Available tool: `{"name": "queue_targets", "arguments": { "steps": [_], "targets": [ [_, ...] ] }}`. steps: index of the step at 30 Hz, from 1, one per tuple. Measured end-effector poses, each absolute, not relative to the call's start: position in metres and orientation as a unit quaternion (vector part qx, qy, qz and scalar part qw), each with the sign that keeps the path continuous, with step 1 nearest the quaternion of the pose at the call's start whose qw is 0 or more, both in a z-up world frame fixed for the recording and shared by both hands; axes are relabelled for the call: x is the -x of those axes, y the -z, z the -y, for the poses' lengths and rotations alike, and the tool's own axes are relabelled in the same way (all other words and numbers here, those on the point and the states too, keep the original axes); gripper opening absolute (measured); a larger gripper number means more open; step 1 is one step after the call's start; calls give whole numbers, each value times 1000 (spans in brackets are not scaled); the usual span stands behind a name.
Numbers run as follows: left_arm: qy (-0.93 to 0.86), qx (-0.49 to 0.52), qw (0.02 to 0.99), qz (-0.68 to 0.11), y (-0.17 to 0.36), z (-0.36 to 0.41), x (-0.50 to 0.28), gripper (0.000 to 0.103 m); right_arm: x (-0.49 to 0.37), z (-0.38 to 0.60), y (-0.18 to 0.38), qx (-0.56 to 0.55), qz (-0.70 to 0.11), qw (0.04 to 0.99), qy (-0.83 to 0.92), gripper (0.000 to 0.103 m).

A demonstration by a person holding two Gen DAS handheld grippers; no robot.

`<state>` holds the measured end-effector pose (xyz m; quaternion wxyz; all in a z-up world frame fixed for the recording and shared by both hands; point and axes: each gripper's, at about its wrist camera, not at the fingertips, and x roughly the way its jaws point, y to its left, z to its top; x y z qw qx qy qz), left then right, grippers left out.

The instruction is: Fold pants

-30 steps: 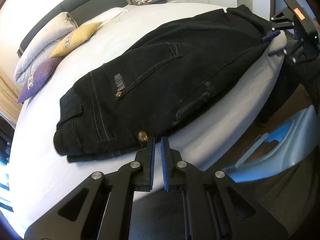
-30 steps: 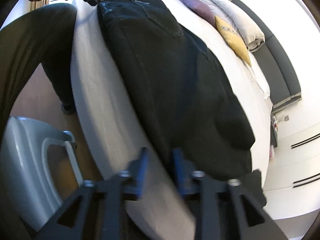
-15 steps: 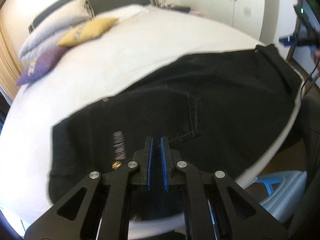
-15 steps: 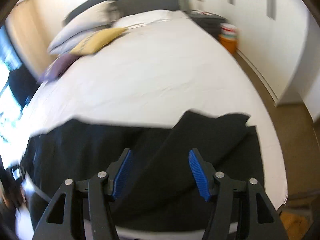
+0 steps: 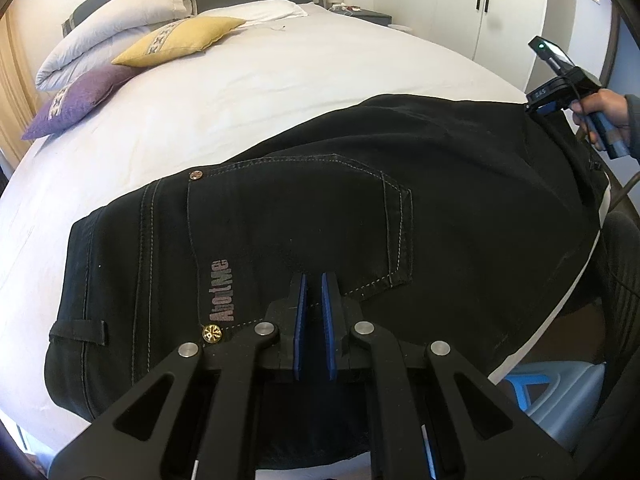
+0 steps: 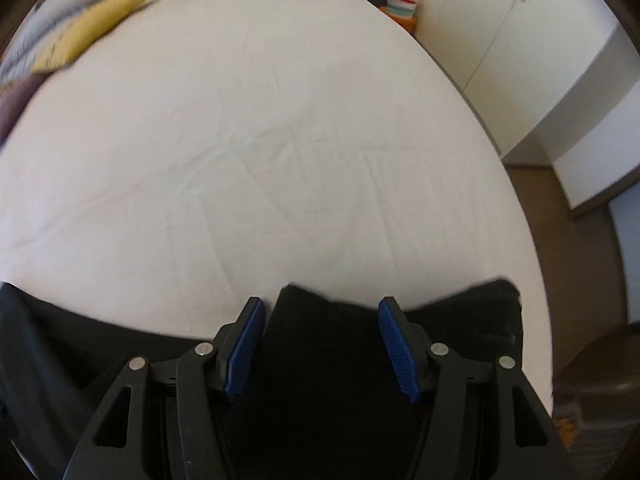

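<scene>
Black pants (image 5: 320, 200) lying across near edge of bed (image 5: 280, 80), waistband at left.

Left gripper (image 5: 314, 300) hovering over back pocket, jaws nearly closed, gripping nothing.

Right gripper (image 6: 322, 332) hanging half-open over leg-end fabric, jaws just narrowing a bit, pads not pressing.

Denim looking thick, floppy, non-slippery; best pinching hem and waistband edges.

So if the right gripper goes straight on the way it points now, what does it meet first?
Most likely the black pants: the right gripper points steeply down with dark cloth between its open jaws. The white bed sheet lies beyond. Depth is unclear.
</scene>
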<state>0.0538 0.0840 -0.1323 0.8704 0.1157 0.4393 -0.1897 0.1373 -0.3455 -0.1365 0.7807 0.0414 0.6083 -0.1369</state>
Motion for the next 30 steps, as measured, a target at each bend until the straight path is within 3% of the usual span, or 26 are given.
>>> {"name": "queue_targets", "arguments": {
  "steps": [1, 2, 4, 5, 11, 16, 23, 30],
  "targets": [
    [189, -116, 871, -438, 133, -84, -51, 8, -138, 346, 136, -42, -606, 783, 132, 47],
    [189, -116, 872, -437, 133, -84, -50, 8, -137, 345, 134, -45, -604, 786, 123, 31],
    [188, -114, 873, -436, 133, -83, -45, 8, -134, 345, 127, -45, -597, 793, 117, 23],
    [188, -114, 873, -436, 133, -84, -45, 8, -131, 347, 123, -47, -592, 796, 114, 14],
    [182, -121, 873, -436, 133, -82, -47, 8, -85, 368, 79, -114, -518, 842, 99, 11],
    [172, -134, 875, -432, 135, -76, -44, 8, 7, 412, 51, -191, -447, 866, 123, 11],
    [151, -153, 878, -427, 137, -63, -38, 8, 106, 475, 105, -321, -457, 809, 183, 11],
    [125, -184, 876, -428, 138, -45, -34, 8, 108, 472, 104, -305, -455, 814, 193, 4]
  ]
}}
